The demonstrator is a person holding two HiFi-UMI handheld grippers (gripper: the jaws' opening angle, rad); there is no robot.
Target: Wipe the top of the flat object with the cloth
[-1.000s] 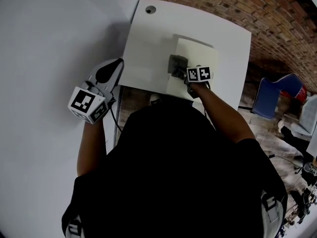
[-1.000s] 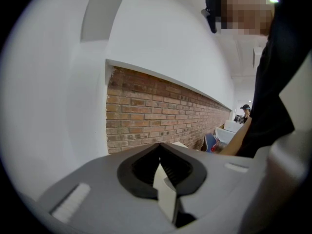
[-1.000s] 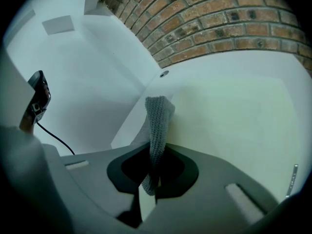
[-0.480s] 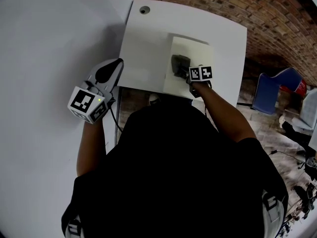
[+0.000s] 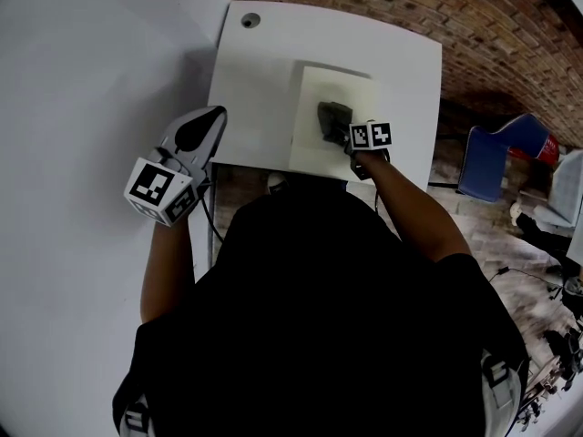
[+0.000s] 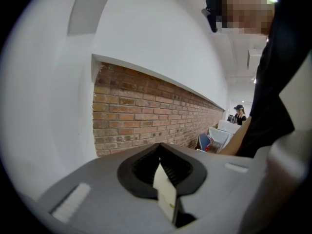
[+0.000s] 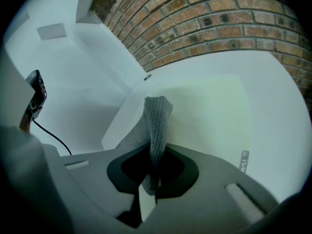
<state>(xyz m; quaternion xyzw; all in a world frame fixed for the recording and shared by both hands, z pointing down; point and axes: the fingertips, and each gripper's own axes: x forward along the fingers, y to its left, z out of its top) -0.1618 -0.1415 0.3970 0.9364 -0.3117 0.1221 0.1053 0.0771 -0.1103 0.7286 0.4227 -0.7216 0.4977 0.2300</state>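
A pale flat board (image 5: pixel 346 94) (image 7: pixel 209 111) lies on the white table (image 5: pixel 264 71). My right gripper (image 5: pixel 342 127) (image 7: pixel 155 172) is shut on a grey knitted cloth (image 5: pixel 332 118) (image 7: pixel 155 126), which rests on the board's near middle part. My left gripper (image 5: pixel 205 130) (image 6: pixel 163 179) hangs off the table's left near corner, away from the board, jaws together with nothing between them. In the left gripper view it points at a brick wall (image 6: pixel 146 116).
A brick wall (image 5: pixel 437 16) runs behind the table. A round cable hole (image 5: pixel 250 21) sits at the table's far left corner. A blue chair (image 5: pixel 492 157) stands to the right. A black cable (image 7: pixel 48 133) hangs at the left. A white wall (image 5: pixel 82 80) fills the left side.
The table and board have shifted left and slightly up in the head view. The right gripper and cloth now sit nearer the board's middle than its left edge. The left gripper has kept still.
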